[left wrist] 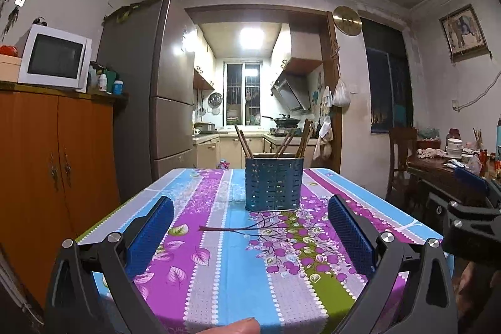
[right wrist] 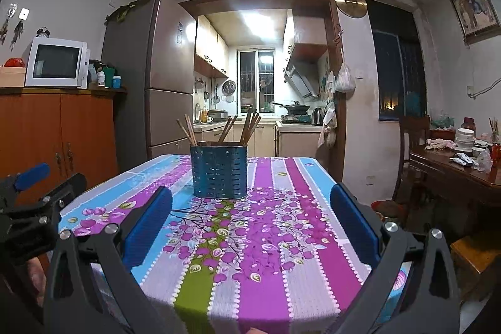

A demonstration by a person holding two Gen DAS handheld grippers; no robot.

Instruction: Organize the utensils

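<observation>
While I look along my left tool (left wrist: 250,216), its two blue pads stand wide apart with nothing between them, low over the near part of the table (left wrist: 216,280). A flowered cloth in purple, blue, grey and green stripes covers the table. Straight ahead, past the pads and nearer the far edge, stands a blue perforated holder (left wrist: 274,183), upright on the cloth. Brown chopsticks (left wrist: 286,143) stick out of its top in three leaning bunches, one to the left, one in the middle, one to the right. At the right edge of this view part of my right tool (left wrist: 469,208) shows, off the side of the table. A fingertip (left wrist: 241,327) shows at the bottom edge. A fridge (left wrist: 156,83) stands behind the table on the left, and a microwave (left wrist: 54,58) sits on an orange cabinet (left wrist: 56,165).

From my right tool (right wrist: 250,213), the pads are likewise spread wide and hold nothing, low over the near half of the cloth. The holder (right wrist: 219,171) stands ahead and a little left of centre, with the chopsticks (right wrist: 247,125) fanning out above its rim. My left tool (right wrist: 34,202) is at the left edge, beside the table. A dark wooden side table (right wrist: 454,174) with bowls on it stands at the right.
</observation>
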